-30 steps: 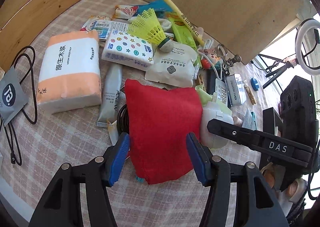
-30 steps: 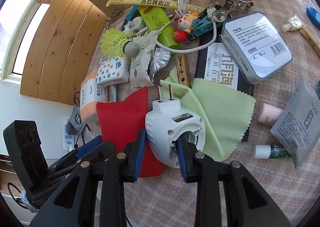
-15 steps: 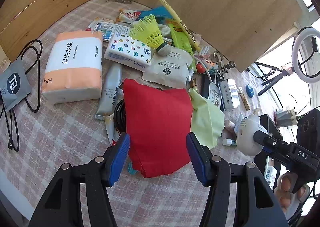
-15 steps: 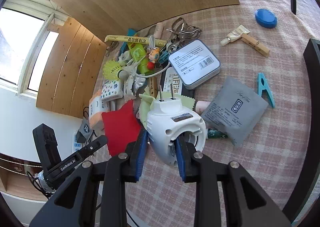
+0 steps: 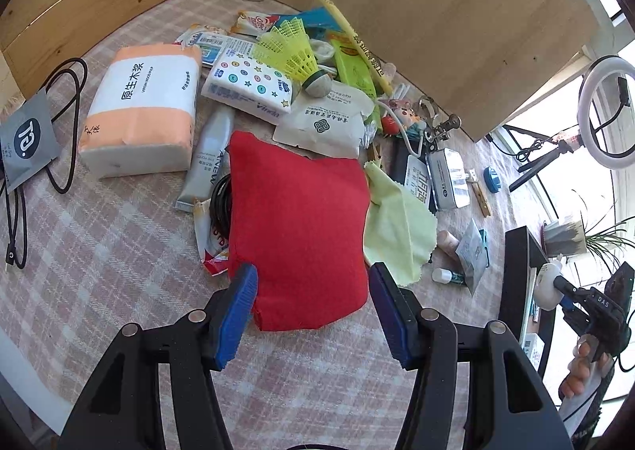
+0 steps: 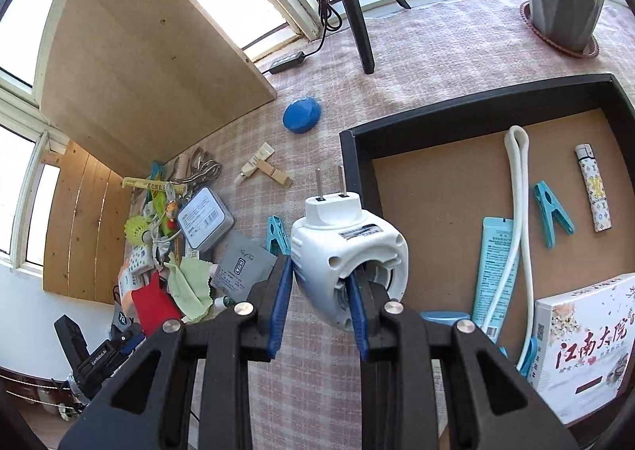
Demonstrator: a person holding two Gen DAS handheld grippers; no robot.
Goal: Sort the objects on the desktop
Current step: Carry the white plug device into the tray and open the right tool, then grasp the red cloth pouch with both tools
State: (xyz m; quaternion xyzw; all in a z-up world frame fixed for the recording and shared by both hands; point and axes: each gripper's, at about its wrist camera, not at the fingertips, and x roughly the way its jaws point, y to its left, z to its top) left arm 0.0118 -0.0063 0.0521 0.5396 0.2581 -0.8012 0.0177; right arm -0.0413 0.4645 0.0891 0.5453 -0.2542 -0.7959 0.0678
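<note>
At the near-left corner of the black tray (image 6: 397,120), the right gripper (image 6: 319,301) hung level, clamped on a white plug-in device (image 6: 349,247), prongs pointing away. Left of the tray, the left gripper (image 5: 313,303) hovered tilted down, jaws apart, straddling the near edge of a red cloth (image 5: 297,220).

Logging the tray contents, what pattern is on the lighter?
The lighter is white with yellow and dark markings, seen best in the right wrist view.
</note>
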